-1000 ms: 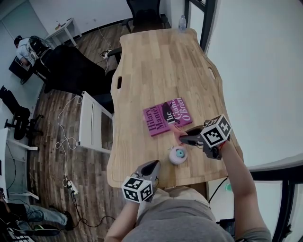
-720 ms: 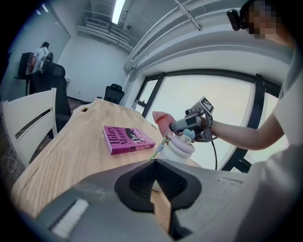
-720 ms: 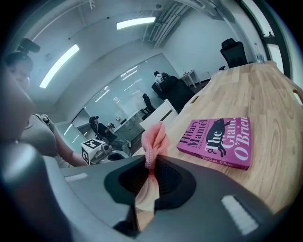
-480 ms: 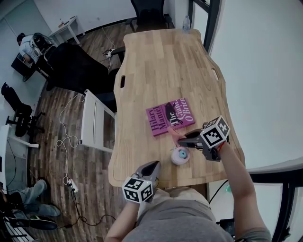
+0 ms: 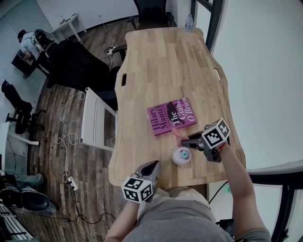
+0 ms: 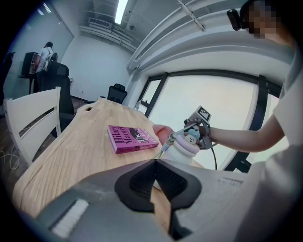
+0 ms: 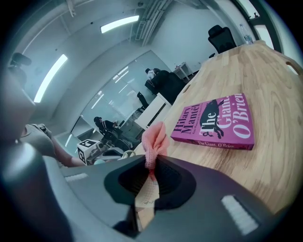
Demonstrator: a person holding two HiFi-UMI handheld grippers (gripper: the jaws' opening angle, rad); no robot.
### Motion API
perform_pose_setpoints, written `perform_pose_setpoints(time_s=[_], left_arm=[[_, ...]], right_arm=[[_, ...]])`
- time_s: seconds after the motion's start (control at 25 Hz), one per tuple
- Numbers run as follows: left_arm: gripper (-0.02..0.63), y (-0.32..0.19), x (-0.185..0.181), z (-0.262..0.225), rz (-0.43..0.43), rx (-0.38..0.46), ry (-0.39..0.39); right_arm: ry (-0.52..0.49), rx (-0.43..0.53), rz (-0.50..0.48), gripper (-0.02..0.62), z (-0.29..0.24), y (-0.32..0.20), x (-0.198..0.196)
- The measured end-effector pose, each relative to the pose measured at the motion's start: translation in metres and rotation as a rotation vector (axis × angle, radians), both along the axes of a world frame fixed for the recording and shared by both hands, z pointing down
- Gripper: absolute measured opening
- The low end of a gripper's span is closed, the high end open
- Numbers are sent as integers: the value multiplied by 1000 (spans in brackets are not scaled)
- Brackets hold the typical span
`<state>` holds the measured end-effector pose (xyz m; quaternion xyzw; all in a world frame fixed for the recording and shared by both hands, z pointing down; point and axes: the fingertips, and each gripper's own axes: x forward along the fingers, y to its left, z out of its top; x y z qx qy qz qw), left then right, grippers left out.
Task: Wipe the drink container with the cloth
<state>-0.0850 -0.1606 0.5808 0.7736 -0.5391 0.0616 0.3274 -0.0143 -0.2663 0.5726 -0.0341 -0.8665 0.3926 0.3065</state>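
Pale wooden table held the pink-lidded white drink container near its front edge. The right gripper, jaws pinching a salmon-pink cloth, had sunk closer beside it, so wiping seemed imminent; the left gripper waited closed, empty.

Office premises: long wooden table, black swivel chair, white side desk, ceiling strip lights.
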Motion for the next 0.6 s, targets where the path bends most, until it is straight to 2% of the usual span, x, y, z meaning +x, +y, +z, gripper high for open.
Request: perform_pose_setpoints(time_s=[0.44,0.6], left_arm=[[2,-1,-1,4,-7,-11,-2],[2,1,0,3,-9,-6,-7]], right_arm=[[67,-65,54,37,42,-4,6],[116,-58,86,37,62,-5,9]])
